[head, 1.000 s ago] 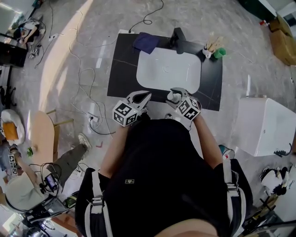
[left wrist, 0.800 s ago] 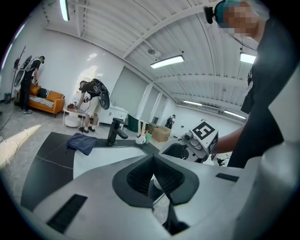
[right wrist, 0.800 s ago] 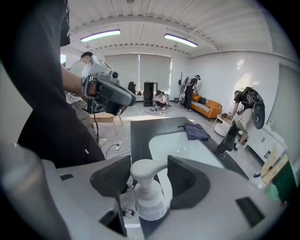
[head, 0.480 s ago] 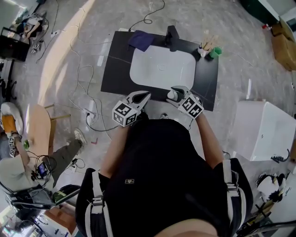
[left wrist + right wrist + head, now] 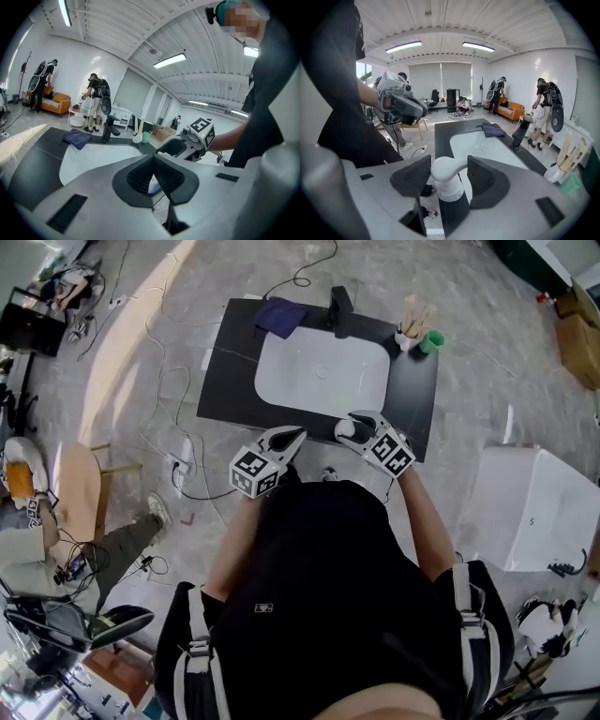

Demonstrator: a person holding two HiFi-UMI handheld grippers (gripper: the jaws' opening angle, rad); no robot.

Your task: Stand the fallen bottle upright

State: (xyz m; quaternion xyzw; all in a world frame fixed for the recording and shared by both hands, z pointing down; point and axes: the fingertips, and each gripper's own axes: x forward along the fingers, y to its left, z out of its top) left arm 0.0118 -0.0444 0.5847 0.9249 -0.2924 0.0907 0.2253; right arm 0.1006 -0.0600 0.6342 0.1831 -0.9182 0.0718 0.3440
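Note:
The bottle [image 5: 446, 182] has a white pump head and a dark body. It stands up between the two pads of my right gripper [image 5: 449, 174], which is shut on it. In the head view the bottle's white head [image 5: 346, 430] shows inside the right gripper [image 5: 354, 422], over the near edge of the black counter [image 5: 223, 381]. My left gripper [image 5: 290, 436] hangs just left of it, jaws closed together with nothing between them [image 5: 153, 159]. The two grippers are a short way apart.
A white sink [image 5: 281, 390] is set in the counter, with a black faucet [image 5: 337, 311] and a dark blue cloth [image 5: 278, 315] behind it. A green cup [image 5: 431, 341] stands at the far right corner. Cables [image 5: 169, 418] lie on the floor left; a white box [image 5: 530, 512] stands right.
The counter has slid up and shrunk a little in the head view, as the person shifted. Both grippers keep their places and states; the bottle stays in the right one.

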